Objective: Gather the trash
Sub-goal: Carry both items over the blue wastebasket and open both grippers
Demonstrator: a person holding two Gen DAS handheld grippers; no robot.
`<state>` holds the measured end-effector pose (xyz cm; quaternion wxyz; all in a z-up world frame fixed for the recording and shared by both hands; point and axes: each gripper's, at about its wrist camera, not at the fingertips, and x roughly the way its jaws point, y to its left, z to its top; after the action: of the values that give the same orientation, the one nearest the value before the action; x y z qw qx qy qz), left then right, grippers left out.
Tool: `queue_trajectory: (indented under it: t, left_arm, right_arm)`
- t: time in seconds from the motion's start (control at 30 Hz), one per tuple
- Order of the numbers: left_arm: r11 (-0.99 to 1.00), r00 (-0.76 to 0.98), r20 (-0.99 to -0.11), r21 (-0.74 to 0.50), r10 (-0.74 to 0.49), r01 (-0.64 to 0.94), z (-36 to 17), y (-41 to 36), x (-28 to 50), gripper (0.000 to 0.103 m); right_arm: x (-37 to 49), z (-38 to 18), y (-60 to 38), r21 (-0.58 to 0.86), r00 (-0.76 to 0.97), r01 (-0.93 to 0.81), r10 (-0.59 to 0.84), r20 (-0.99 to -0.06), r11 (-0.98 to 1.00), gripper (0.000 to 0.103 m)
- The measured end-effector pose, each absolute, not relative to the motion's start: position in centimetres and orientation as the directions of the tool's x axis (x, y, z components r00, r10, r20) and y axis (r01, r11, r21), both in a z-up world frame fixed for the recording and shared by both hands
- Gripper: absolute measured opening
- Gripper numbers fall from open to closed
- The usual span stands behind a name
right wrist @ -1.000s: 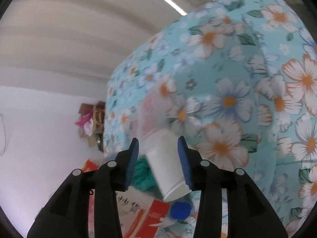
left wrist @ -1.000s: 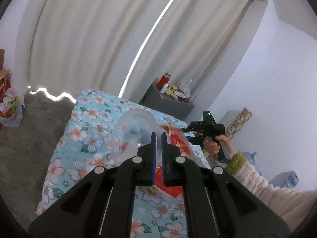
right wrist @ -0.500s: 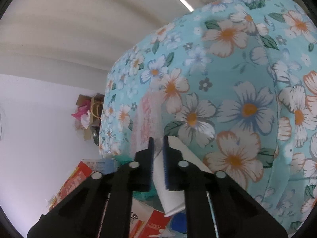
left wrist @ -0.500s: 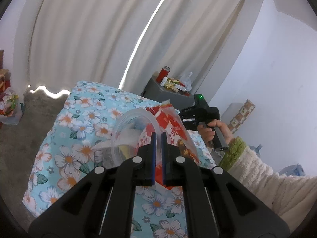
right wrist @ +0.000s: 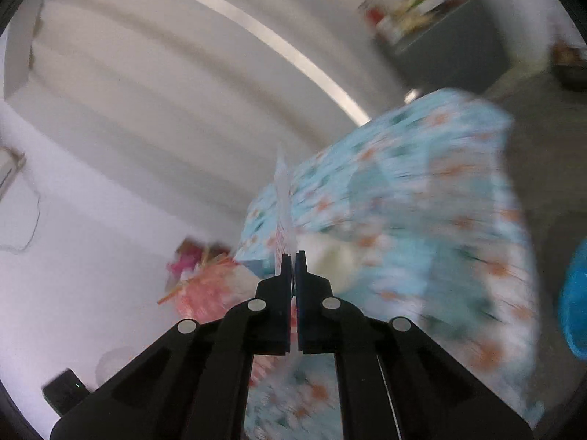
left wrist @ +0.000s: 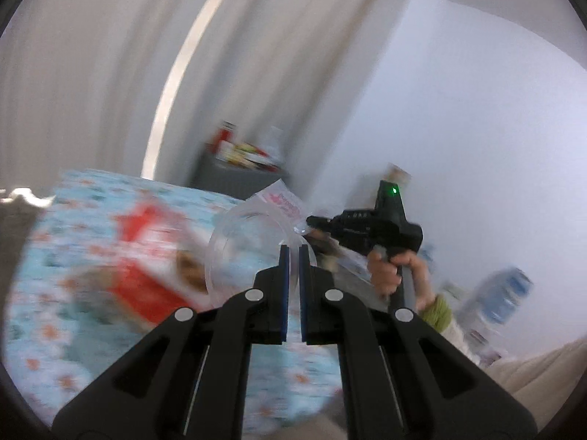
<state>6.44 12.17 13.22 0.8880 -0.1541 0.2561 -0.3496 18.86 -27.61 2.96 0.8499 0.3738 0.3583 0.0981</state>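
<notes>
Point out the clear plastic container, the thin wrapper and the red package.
clear plastic container [left wrist: 249,253], left wrist view, transparent wall.
thin wrapper [right wrist: 283,212], right wrist view, printed sheet.
red package [left wrist: 146,278], left wrist view, red face.

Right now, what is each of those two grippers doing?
Left gripper: shut on the rim of a clear plastic bowl.
Right gripper: shut on a thin clear plastic wrapper.

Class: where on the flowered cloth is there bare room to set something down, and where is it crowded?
The light-blue flowered tablecloth looks bare along its near left edge, beside the red-and-white packet. In the right wrist view, its stretch toward the grey floor looks bare. Crowded: around the packet and the clear plastic cup.
</notes>
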Motion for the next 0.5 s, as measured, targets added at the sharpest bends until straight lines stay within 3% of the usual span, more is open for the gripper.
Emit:
queue_trajectory:
  t: [0.13, 0.23, 0.33, 0.5]
  left_arm:
    - [0.577, 0.446, -0.365, -0.508, -0.817, 0.640, 12.3, 4.0, 8.5, 0.003]
    - [0.471, 0.285, -0.389, -0.567, -0.876, 0.675, 10.5, -3.9, 11.0, 0.003]
    - [0.443, 0.153, -0.476, -0.591, -0.866, 0.674, 7.0, -14.1, 13.7, 0.003]
    - [0.507, 0.030, -0.660, -0.546, -0.751, 0.667, -0.8, -27.1, 16.9, 0.003]
  right_arm:
    - [7.3, 1.2, -34.9, 0.704, 0.817, 0.282, 0.222, -0.533, 0.653, 0.002]
    - [0.1, -2.0, -38.8, 0.668, 0.805, 0.456, 0.048, -0.591, 0.589, 0.002]
    - [-4.8, -6.8, -42.0, 0.640, 0.745, 0.606, -0.052, -0.666, 0.473, 0.002]
    - [-7.4, -13.2, -46.5, 0.649, 0.705, 0.690, -0.094, -0.703, 0.319, 0.003]
